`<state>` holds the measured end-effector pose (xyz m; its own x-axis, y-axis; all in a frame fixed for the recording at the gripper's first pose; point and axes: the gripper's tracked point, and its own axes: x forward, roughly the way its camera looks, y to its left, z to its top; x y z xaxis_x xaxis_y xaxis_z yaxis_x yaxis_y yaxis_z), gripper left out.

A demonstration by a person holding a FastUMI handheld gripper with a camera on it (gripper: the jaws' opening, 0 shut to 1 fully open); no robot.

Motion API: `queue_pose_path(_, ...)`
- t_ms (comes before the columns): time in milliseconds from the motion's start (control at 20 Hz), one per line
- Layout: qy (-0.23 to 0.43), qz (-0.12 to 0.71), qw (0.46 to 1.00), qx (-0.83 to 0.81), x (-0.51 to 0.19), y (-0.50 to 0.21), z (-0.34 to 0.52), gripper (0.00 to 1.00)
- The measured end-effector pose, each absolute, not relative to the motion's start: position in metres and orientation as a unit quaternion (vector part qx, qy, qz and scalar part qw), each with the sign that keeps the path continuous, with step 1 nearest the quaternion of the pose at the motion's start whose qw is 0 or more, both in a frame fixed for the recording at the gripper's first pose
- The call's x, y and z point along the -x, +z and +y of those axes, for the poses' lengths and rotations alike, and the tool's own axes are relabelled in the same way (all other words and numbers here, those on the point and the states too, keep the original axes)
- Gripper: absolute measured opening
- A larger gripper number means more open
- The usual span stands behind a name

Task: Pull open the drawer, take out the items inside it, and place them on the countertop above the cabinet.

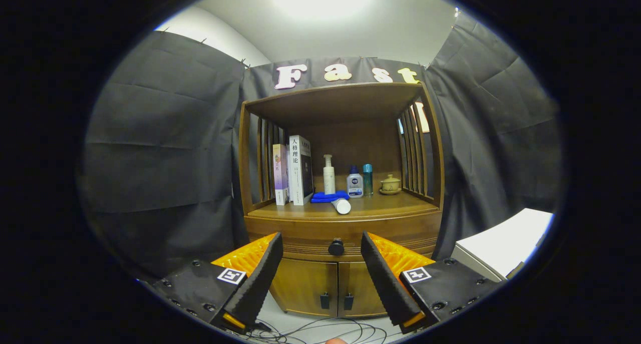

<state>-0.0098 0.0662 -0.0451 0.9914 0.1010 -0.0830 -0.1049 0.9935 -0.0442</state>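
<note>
A brown wooden cabinet point(340, 224) stands ahead against the booth wall. Its drawer point(300, 234) sits closed under the countertop point(370, 209), with a round dark knob point(336, 247) at its middle. My gripper point(320, 256) is open, and the knob shows between the two fingers, some way beyond their tips. Nothing is held. On the countertop stand two books point(293, 171), a white pump bottle point(328, 175), a small white bottle point(355, 183), a teal bottle point(367, 179) and a small lidded cup point(390, 184). A blue cloth point(328, 197) and a white tube point(342, 206) lie at the front.
Below the drawer are two closed doors point(335, 289) with small dark handles. Cables point(320, 331) trail on the floor in front of the cabinet. A white box point(506, 244) stands to the right. Slatted sides and a top shelf point(335, 96) enclose the countertop.
</note>
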Motion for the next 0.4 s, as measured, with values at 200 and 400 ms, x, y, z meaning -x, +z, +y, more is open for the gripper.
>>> queue_pose_path(200,0.052,0.043,0.998,0.02,0.0091,-0.0452,0.0648,0.98)
queue_pose_path(400,0.053,0.041,0.998,0.016,0.008,-0.0429,0.0659,0.98)
